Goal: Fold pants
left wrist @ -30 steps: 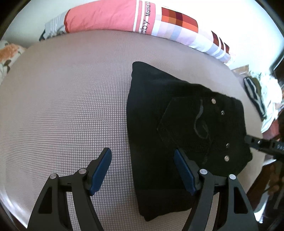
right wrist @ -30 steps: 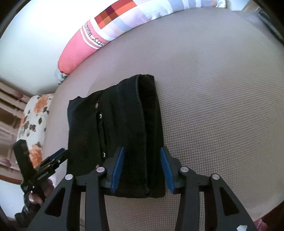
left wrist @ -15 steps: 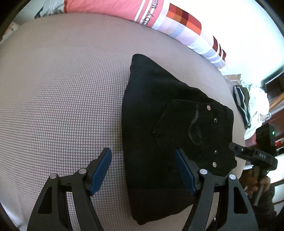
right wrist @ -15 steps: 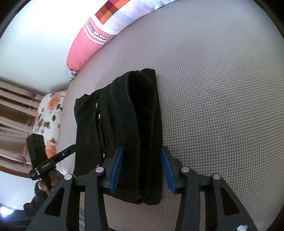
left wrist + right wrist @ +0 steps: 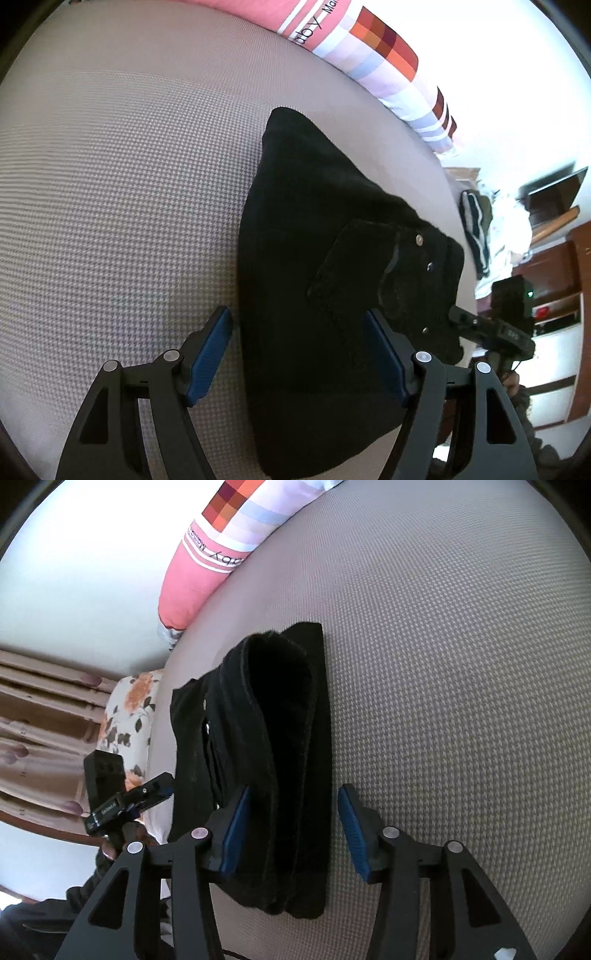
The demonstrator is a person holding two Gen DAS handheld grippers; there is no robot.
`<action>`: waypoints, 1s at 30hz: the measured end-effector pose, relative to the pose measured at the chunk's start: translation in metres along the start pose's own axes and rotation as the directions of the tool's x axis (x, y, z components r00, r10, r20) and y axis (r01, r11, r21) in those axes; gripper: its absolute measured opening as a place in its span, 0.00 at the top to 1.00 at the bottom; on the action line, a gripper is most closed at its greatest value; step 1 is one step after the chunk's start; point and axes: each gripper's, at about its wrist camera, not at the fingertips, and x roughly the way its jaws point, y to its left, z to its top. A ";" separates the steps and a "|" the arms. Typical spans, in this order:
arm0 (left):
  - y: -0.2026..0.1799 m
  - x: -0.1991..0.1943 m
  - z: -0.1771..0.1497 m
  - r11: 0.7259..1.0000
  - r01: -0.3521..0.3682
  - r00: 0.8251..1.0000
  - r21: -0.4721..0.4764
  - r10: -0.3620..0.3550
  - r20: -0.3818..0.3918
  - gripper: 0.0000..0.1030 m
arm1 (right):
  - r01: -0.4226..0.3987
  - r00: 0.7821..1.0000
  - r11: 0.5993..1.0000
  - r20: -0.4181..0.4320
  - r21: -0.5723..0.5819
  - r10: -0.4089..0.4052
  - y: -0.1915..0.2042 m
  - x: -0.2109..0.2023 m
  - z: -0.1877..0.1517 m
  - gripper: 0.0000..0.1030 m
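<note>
Pants [image 5: 325, 295] lie folded in a compact stack on the mattress [image 5: 110, 184]. Left gripper [image 5: 297, 354] and right gripper [image 5: 291, 823] hover spread, gripping nothing; folding appears complete.

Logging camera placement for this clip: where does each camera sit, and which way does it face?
Left wrist: on the left claw, looking along its open fingers at folded black pants on the grey mattress; right claw at right.
Right wrist: on the right claw, open over the pants; left claw at left.
Shared: pants, mattress, pink bolster.
</note>
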 end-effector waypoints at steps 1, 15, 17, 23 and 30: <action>0.000 0.001 0.001 1.000 0.004 1.000 0.000 -0.004 -0.002 0.29 | -0.011 1.000 1.000 -0.001 0.003 0.011 -0.001 0.001 0.002 0.56; -0.002 0.011 0.015 0.998 0.057 0.998 -0.004 -0.057 -0.008 0.29 | -0.052 0.998 0.997 -0.045 -0.056 0.049 0.001 0.007 0.010 0.55; 0.001 0.010 0.014 0.997 0.072 0.997 -0.007 -0.073 -0.011 0.29 | -0.060 0.997 0.996 -0.055 -0.061 0.057 0.002 0.009 0.012 0.55; 0.000 0.011 0.011 0.996 0.088 0.996 0.007 -0.088 -0.003 0.30 | -0.118 0.991 0.991 -0.072 -0.066 0.113 0.002 0.020 0.016 0.59; -0.004 0.016 0.011 0.999 0.017 1.000 0.039 -0.018 0.019 0.57 | -0.134 0.991 0.991 -0.029 -0.032 0.133 0.003 0.023 0.013 0.66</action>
